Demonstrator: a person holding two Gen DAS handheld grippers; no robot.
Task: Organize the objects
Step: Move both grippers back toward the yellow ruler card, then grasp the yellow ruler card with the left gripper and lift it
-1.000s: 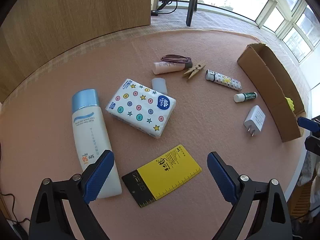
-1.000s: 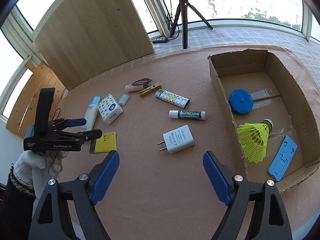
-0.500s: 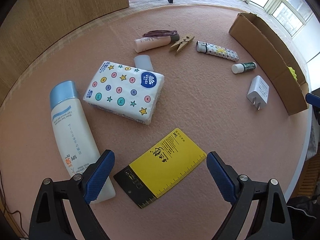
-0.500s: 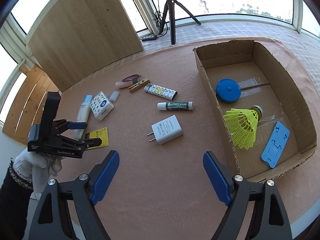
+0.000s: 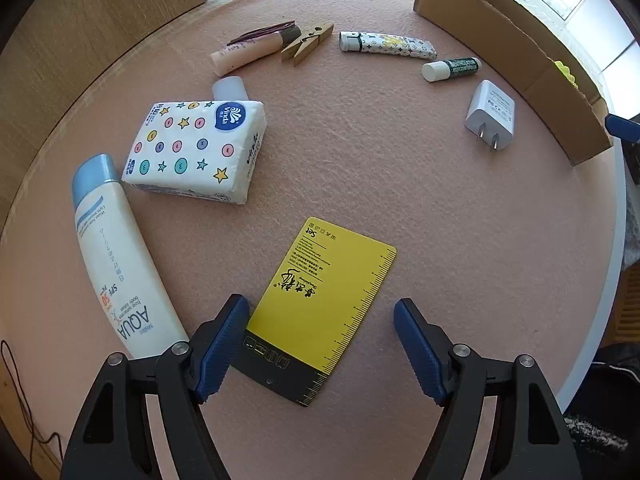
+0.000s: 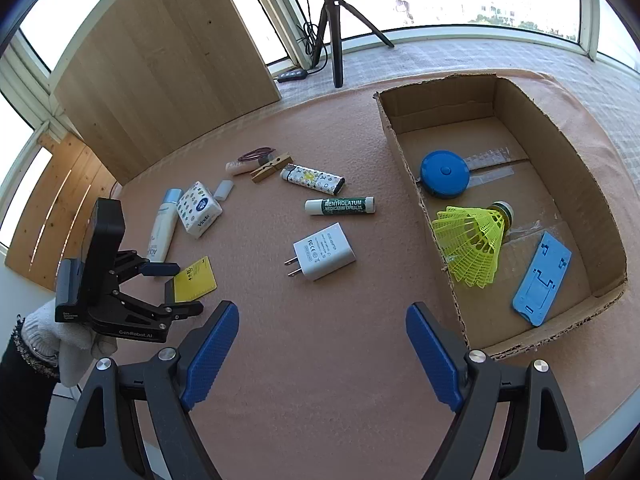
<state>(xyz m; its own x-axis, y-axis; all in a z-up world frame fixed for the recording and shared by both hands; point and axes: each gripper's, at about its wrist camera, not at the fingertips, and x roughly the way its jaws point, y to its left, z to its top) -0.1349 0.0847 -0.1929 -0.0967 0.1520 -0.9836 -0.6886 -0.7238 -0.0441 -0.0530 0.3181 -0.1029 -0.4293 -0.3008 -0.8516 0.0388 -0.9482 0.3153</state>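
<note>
Yellow with a black end and a ruler edge, the card (image 5: 320, 308) lies flat on the pink felt table (image 5: 400, 168), and your left gripper (image 5: 322, 344) hangs low over its black end with the jaws spread wide, one blue pad on either side and neither one clearly touching it. Just to its left lies the white sunscreen bottle (image 5: 120, 264) with a blue cap, and beyond that the star-printed tissue pack (image 5: 196, 152). Farther off you have a pink tube (image 5: 248, 52) with a dark hair tie (image 5: 262, 32) on it, a wooden clothespin (image 5: 306, 42) touching the tube's far end, a patterned lighter (image 5: 386, 45), a lip balm stick (image 5: 450, 68) and a white wall charger (image 5: 490, 114), all loose on the felt. Your right gripper (image 6: 322, 356) is held above bare felt near the table's front edge, jaws also wide apart and holding nothing, with the charger ahead of it. To its right sits the cardboard box (image 6: 560, 136), which holds a blue tape measure (image 6: 444, 174), a yellow shuttlecock (image 6: 474, 244) and a blue phone stand (image 6: 542, 278). From the right wrist view you can see your white-gloved left hand (image 6: 68, 340) gripping its tool beside the card.
</note>
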